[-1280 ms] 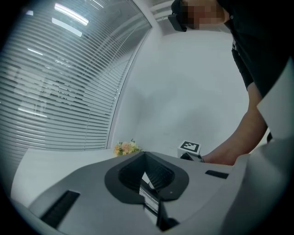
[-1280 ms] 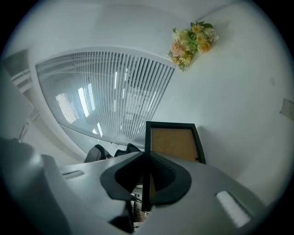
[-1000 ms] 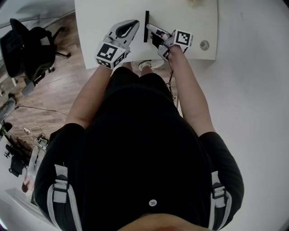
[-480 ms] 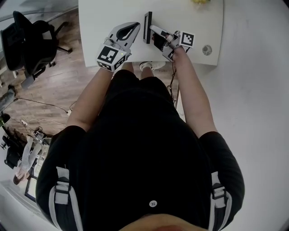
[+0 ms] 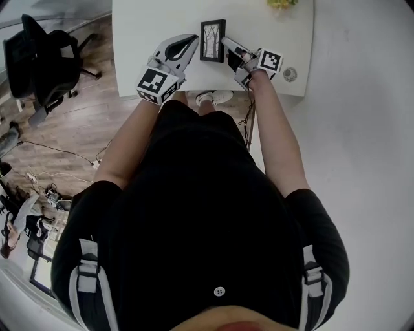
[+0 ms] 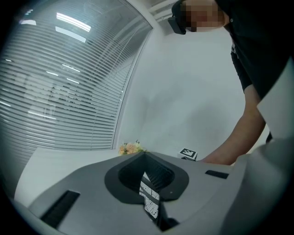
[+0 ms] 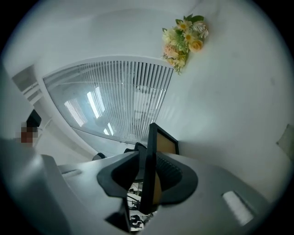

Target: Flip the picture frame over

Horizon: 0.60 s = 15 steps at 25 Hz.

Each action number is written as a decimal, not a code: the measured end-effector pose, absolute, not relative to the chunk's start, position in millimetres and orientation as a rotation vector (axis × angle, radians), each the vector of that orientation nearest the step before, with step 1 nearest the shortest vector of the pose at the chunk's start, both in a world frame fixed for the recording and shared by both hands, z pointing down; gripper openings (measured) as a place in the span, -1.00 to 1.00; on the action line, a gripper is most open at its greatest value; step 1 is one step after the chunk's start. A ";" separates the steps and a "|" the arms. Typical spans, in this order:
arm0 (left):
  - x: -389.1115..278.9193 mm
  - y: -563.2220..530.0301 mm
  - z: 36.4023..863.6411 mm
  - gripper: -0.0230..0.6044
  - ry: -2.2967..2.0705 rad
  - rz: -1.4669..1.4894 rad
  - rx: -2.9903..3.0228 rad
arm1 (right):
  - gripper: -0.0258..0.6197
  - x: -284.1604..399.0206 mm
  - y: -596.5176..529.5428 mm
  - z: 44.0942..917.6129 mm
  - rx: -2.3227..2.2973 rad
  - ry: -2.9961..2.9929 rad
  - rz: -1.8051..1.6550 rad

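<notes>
The black picture frame is on the white table, and its tree picture faces up in the head view. My right gripper is at the frame's right edge. In the right gripper view the frame's black edge and brown back stand between the jaws of the right gripper. Those jaws are opening, with a gap on the left side of the frame. My left gripper rests just left of the frame, shut and holding nothing. Through the narrow slit of the left gripper a strip of the picture shows.
A small bunch of yellow flowers lies at the table's far right edge. A round grey disc sits at the near right corner. A black office chair stands on the wooden floor to the left. The person's shoes show below the table's near edge.
The frame stood on edge and showed only a thin dark line. It has tipped over and its picture side now faces up. The right gripper shifted slightly right.
</notes>
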<state>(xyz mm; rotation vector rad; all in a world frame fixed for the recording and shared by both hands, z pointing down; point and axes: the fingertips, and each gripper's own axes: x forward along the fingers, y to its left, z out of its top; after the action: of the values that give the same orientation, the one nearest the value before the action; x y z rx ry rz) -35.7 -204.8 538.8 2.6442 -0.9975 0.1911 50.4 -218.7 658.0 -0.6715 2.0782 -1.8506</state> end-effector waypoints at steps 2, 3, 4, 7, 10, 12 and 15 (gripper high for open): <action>-37.6 -204.5 533.5 -0.91 -1.001 0.189 2.647 | -0.56 50.4 -217.4 656.9 -0.695 2.117 -1.859; -38.6 -204.7 531.8 -0.91 -1.002 0.190 2.648 | -0.53 49.8 -217.4 656.7 -0.707 2.139 -1.859; -39.6 -205.2 530.6 -0.91 -1.005 0.190 2.649 | -0.52 49.6 -218.0 657.1 -0.725 2.165 -1.854; -42.9 -205.1 529.3 -0.91 -1.014 0.193 2.647 | -0.51 51.0 -219.2 663.2 -0.809 2.217 -1.848; -45.3 -202.7 527.8 -0.91 -1.020 0.196 2.645 | -0.47 55.8 -219.1 672.9 -0.922 2.257 -1.852; -44.9 -202.1 528.1 -0.91 -1.021 0.197 2.645 | -0.47 60.0 -219.4 678.3 -0.991 2.296 -1.842; -44.2 -202.0 530.8 -0.91 -1.022 0.194 2.643 | -0.46 62.4 -218.4 684.6 -1.061 2.363 -1.823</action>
<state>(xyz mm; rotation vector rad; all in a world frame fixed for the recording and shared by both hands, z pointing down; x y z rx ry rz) -44.2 -202.0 530.8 2.6425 -1.0222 0.1945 62.4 -218.4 684.6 -1.0609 2.3630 -1.8228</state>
